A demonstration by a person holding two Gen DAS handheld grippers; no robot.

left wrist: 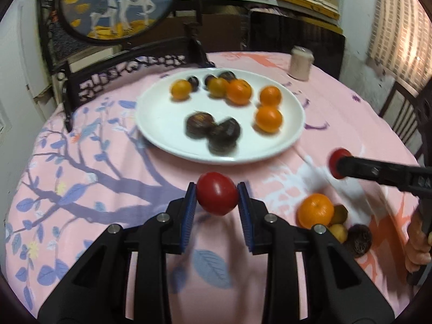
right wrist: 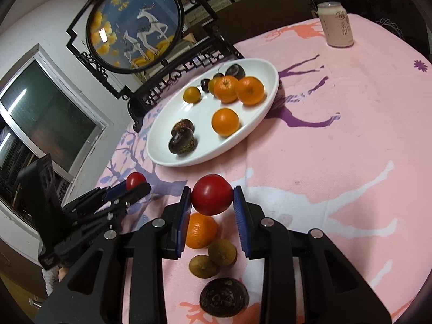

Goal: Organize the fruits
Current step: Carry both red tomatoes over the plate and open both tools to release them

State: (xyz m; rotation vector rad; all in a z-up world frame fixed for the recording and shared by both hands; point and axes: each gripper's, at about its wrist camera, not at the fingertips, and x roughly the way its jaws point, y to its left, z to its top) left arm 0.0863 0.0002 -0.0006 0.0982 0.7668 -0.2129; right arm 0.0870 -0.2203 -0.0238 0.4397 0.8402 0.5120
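Left wrist view: pink tree-print tablecloth fills the frame, white plate centre, deer screen upper left; left gripper and right gripper each pinch a red tomato.

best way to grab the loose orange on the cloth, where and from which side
Grip the orange across its round middle, coming from above. It lies on the cloth with two small greenish fruits right beside it, so set the jaws on the sides away from them. Both grippers already hold tomatoes.
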